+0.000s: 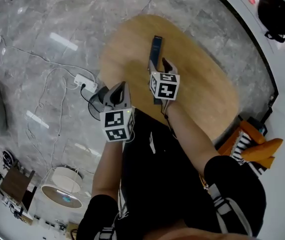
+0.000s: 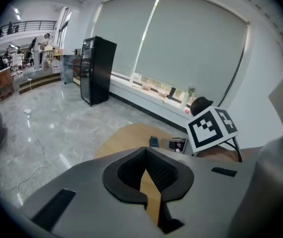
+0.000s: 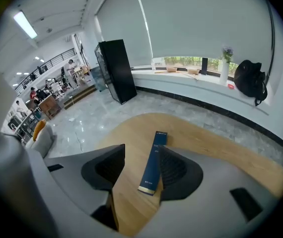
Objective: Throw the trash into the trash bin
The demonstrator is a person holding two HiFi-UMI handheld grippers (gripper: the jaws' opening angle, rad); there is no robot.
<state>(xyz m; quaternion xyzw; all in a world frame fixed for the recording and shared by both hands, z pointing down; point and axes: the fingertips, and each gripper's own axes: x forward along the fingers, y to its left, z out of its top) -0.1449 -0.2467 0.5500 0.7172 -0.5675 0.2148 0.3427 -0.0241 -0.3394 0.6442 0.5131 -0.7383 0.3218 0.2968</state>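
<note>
A long dark blue box [image 1: 156, 46] lies flat on the oval wooden table [image 1: 202, 84]. My right gripper [image 1: 160, 64] hovers over the box's near end. In the right gripper view the box [image 3: 153, 165] lies below the open jaws of this gripper [image 3: 142, 151], closer to the right one, and neither pad touches it. My left gripper [image 1: 121, 86] hangs at the table's left edge, apart from the box. Its jaws [image 2: 144, 155] are shut with nothing between them. From the left gripper view the box [image 2: 154, 142] looks small and far ahead, beside the right gripper's marker cube [image 2: 212, 127].
A dark round object [image 1: 95, 105] stands on the grey marble floor under my left gripper; what it is I cannot tell. A white power strip [image 1: 85, 82] with cables lies beside it. An orange chair [image 1: 255, 146] stands at the table's right. A black cabinet [image 3: 115, 71] stands near the window.
</note>
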